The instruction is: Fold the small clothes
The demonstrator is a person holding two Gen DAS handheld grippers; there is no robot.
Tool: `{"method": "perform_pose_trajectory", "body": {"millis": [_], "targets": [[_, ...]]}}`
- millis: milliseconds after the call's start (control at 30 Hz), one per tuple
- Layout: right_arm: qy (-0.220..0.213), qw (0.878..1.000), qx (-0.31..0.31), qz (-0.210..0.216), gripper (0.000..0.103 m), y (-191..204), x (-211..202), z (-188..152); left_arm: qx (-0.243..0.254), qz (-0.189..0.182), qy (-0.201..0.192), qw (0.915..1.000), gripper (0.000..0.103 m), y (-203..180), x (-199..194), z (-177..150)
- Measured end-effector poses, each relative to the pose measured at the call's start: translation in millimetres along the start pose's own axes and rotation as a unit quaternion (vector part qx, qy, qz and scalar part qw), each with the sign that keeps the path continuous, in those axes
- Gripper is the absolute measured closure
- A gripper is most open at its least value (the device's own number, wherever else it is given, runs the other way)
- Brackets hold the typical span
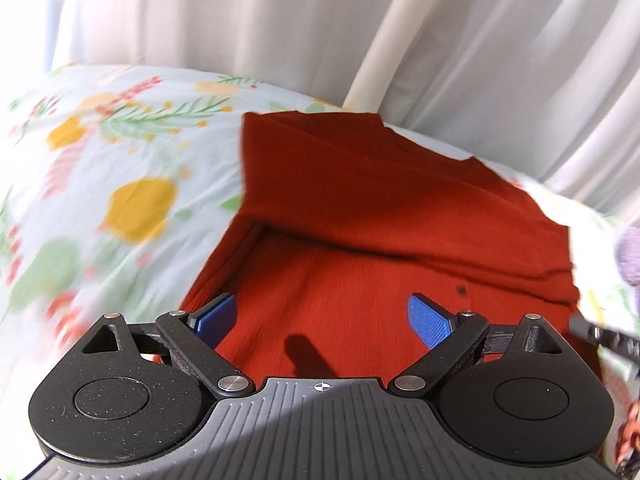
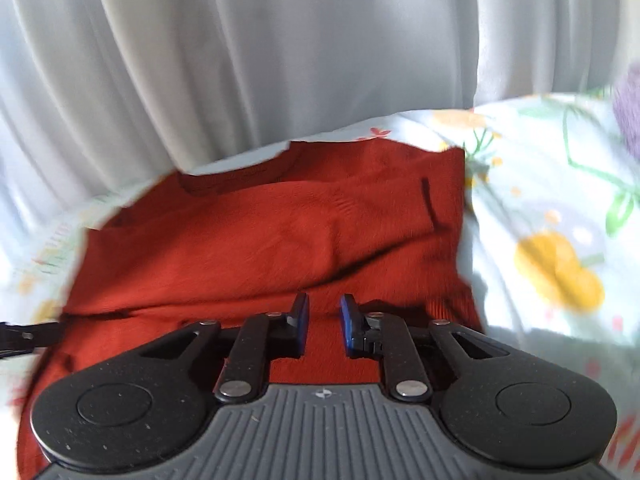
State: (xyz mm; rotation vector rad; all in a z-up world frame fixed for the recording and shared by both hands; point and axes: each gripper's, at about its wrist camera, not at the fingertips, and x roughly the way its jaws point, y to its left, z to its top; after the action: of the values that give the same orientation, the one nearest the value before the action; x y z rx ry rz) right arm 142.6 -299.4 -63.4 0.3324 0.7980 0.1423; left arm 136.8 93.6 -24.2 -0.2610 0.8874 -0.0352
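Observation:
A rust-red knit garment (image 1: 360, 208) lies on the floral bedsheet (image 1: 120, 184), its far part folded over towards me in a thick layer. My left gripper (image 1: 322, 312) is wide open just above the near part of the garment, holding nothing. In the right wrist view the same garment (image 2: 260, 240) fills the middle. My right gripper (image 2: 324, 312) hovers over its near edge with the blue pads (image 2: 347, 320) a narrow gap apart and nothing between them.
White curtains (image 2: 240, 60) hang close behind the bed. A cream pole (image 1: 384, 48) stands at the back. A lilac fuzzy item (image 2: 628, 108) lies at the right on the sheet (image 2: 540, 200). The other gripper's black tip (image 1: 600, 336) shows at the right edge.

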Motion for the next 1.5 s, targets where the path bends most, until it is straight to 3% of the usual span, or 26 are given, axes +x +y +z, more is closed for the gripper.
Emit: {"method": "perform_pose_trajectory", "body": {"millis": [67,167,267,400,567,700,1100,1133,1200,1267,1400,1500], "targets": [[0.003,0.999,0.018,0.043,0.079,-15,-36,-25,-0.009,0.004,0.006,0.9999,0.006,14,-25,-19],[0.027,0.996,0.053,0.071,0.074,-41,-87,-67,-0.032,0.016,0.028,0.9990,0.006,38,-52,-46],[0.063,0.993,0.081,0.052,0.074,-62,-124,-100,-0.054,0.029,0.056,0.9966,0.006,57,-66,-68],[0.095,0.990,0.107,0.018,0.074,-77,-150,-121,-0.075,0.019,0.076,0.9941,0.007,72,-66,-81],[0.113,0.984,0.132,0.037,0.075,-86,-143,-131,-0.100,-0.009,0.094,0.9905,0.015,80,-66,-91],[0.111,0.978,0.162,0.064,0.081,-91,-141,-139,-0.130,-0.010,0.121,0.9841,0.036,89,-62,-99],[0.121,0.973,0.183,0.067,0.097,-95,-137,-141,-0.091,-0.006,0.144,0.9854,0.046,90,-63,-102],[0.120,0.973,0.185,0.068,0.097,-96,-138,-142,-0.088,-0.005,0.144,0.9856,0.049,90,-62,-102],[0.117,0.973,0.187,0.068,0.098,-96,-140,-143,-0.090,-0.006,0.144,0.9855,0.074,91,-61,-102],[0.116,0.971,0.196,0.072,0.098,-98,-141,-144,-0.094,-0.008,0.148,0.9845,0.088,94,-58,-103],[0.115,0.961,0.232,0.097,0.098,-102,-140,-145,-0.110,-0.022,0.142,0.9836,0.094,99,-57,-103],[0.110,0.953,0.254,0.122,0.098,-103,-140,-143,-0.139,-0.066,0.118,0.9810,0.095,101,-66,-97]]}}
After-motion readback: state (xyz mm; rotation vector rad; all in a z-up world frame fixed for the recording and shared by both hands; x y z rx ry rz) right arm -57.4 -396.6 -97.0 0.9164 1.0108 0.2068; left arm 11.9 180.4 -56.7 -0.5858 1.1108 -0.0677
